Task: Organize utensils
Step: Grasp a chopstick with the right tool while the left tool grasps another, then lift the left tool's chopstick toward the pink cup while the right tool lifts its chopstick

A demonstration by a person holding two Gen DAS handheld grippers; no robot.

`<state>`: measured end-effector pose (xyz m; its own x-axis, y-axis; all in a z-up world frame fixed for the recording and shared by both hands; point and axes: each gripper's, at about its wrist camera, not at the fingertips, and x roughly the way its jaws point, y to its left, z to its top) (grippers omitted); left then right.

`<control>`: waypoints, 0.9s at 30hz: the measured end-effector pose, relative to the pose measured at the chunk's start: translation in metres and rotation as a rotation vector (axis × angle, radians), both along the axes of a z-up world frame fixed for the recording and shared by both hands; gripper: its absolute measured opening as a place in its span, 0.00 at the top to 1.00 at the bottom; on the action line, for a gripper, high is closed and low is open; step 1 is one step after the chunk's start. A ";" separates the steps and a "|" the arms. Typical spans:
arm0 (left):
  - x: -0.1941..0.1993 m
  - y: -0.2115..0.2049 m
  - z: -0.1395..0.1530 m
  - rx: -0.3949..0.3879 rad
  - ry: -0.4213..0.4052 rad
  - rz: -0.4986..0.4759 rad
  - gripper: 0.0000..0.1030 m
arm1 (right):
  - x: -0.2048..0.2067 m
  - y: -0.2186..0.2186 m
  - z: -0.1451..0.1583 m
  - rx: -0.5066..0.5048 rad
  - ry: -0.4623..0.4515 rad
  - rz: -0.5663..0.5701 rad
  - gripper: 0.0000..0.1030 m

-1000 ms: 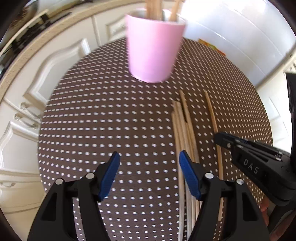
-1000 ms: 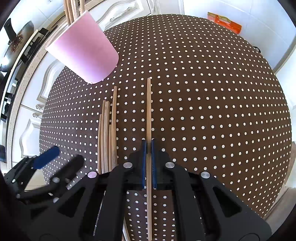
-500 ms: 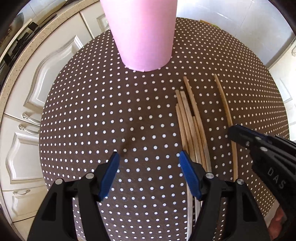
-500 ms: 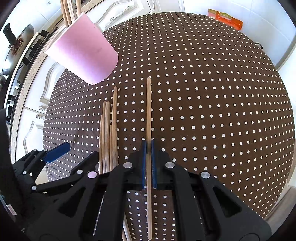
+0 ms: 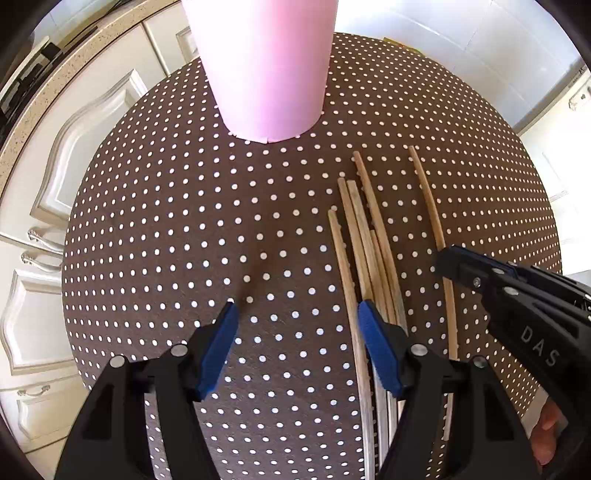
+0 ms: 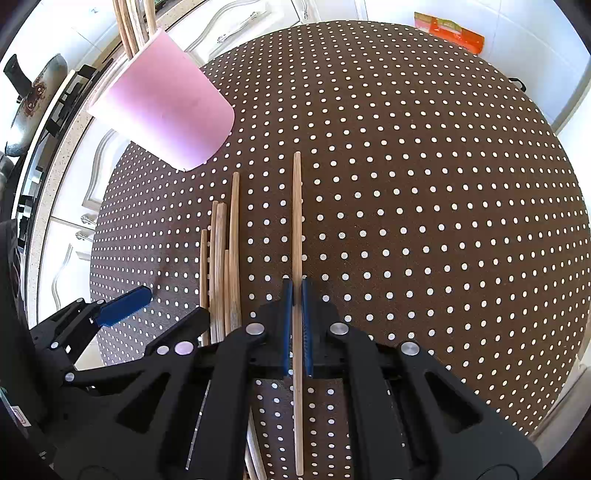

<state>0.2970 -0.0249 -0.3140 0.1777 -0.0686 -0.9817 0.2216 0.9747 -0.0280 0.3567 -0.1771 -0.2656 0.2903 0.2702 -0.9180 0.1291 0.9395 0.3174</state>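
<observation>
Two grippers are over a round table. The right gripper (image 6: pixel 296 295) has its blue pads pressed tight on one long wooden stick (image 6: pixel 296 221). The stick runs straight between the pads, with one end past the tips and the other end back under the gripper. Whether the stick is lifted or lies flat on the cloth cannot be told.

The left gripper (image 5: pixel 297 325) is partly open, and nothing is between its blue pads (image 5: pixel 218 347) (only the dotted cloth shows there). Its right pad sits over the near end of a small bunch of sticks (image 5: pixel 365 236), and no pad is squeezing them. There are about five sticks in the bunch, side by side and touching. The single stick lies just beside the bunch, a little apart, on the right gripper's side.

Farther out stands a pink cup (image 5: pixel 264 66). It is upright on the table, beyond the far ends of the sticks. In the right wrist view more wooden sticks (image 6: pixel 131 26) poke up out of the cup's top.

The table has a brown cloth with white dots (image 6: pixel 424 221). White cupboard doors (image 5: pixel 44 206) stand around the table on one side. An orange packet (image 6: pixel 448 31) lies at the far edge of the table, well apart from everything else. A bit of a person's hand (image 5: pixel 548 428) shows behind the right gripper.
</observation>
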 end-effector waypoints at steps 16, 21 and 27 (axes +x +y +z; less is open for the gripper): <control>0.019 -0.026 0.002 0.012 -0.001 0.056 0.95 | 0.003 0.002 0.000 -0.014 -0.006 0.012 0.95; 0.024 -0.031 0.004 0.019 -0.006 0.051 0.95 | -0.001 0.000 0.002 -0.005 -0.020 0.000 0.95; 0.031 -0.041 0.028 0.024 -0.062 0.073 0.95 | -0.014 -0.008 0.008 0.010 -0.041 -0.017 0.95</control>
